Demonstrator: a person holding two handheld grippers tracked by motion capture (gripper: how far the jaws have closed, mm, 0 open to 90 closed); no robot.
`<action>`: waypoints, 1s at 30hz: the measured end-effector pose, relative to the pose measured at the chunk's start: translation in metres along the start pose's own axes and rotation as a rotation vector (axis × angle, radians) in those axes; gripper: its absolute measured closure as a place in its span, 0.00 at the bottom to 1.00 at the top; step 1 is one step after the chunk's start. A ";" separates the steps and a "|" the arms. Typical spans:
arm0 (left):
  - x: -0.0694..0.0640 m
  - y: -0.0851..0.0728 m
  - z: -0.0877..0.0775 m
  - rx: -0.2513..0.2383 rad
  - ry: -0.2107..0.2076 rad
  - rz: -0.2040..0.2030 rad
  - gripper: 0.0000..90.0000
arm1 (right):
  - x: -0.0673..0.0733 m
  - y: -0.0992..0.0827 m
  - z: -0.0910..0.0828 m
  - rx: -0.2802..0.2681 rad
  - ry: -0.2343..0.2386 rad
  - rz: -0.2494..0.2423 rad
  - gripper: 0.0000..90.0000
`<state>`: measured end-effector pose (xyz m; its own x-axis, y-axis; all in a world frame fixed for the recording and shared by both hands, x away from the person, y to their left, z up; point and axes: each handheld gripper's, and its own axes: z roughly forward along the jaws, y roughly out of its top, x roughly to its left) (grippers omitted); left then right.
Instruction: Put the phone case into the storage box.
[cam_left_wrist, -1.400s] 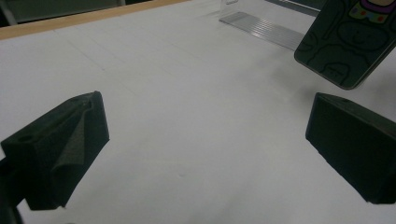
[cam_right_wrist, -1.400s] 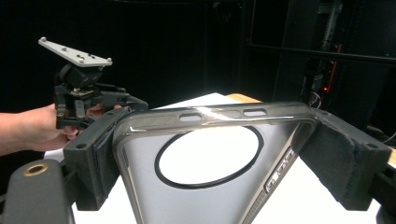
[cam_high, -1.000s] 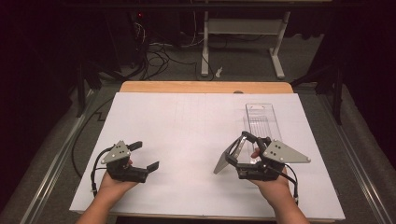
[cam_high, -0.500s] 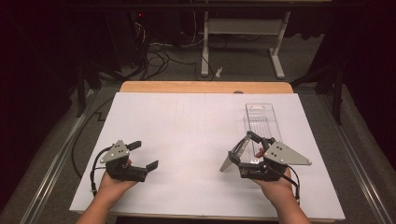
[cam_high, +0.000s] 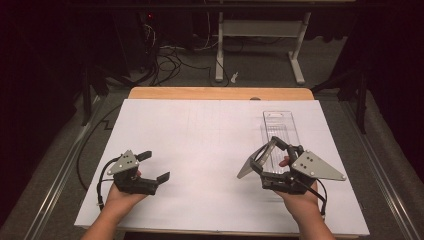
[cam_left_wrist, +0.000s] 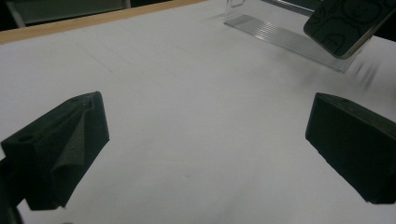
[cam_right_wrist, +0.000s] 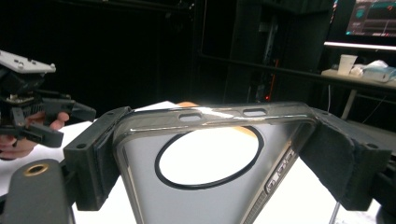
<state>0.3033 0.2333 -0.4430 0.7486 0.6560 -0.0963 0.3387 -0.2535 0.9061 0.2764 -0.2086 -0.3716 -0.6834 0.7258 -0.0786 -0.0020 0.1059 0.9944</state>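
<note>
Right gripper clamped across the sides of a clear phone case, held tilted above the white sheet just in front of the clear plastic packaging tray at the table's right. Ring on the case's back plain in the right gripper view, pads pressing both edges. Left gripper low over the sheet at the near left, well apart from the case, jaws spread wide with nothing between them.
</note>
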 end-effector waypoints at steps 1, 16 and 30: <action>0.000 0.000 0.000 0.000 0.001 -0.001 0.01 | 0.000 0.001 -0.001 -0.003 -0.004 0.004 0.16; -0.001 0.000 0.001 0.002 -0.004 0.002 0.01 | -0.010 0.021 -0.021 -0.074 -0.080 -0.008 0.16; 0.000 0.000 0.001 0.004 0.003 0.004 0.01 | -0.024 0.027 -0.036 -0.102 -0.158 0.004 0.16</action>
<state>0.3036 0.2323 -0.4438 0.7482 0.6571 -0.0917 0.3380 -0.2586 0.9049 0.2667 -0.2477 -0.3404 -0.5604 0.8247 -0.0767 -0.0791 0.0389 0.9961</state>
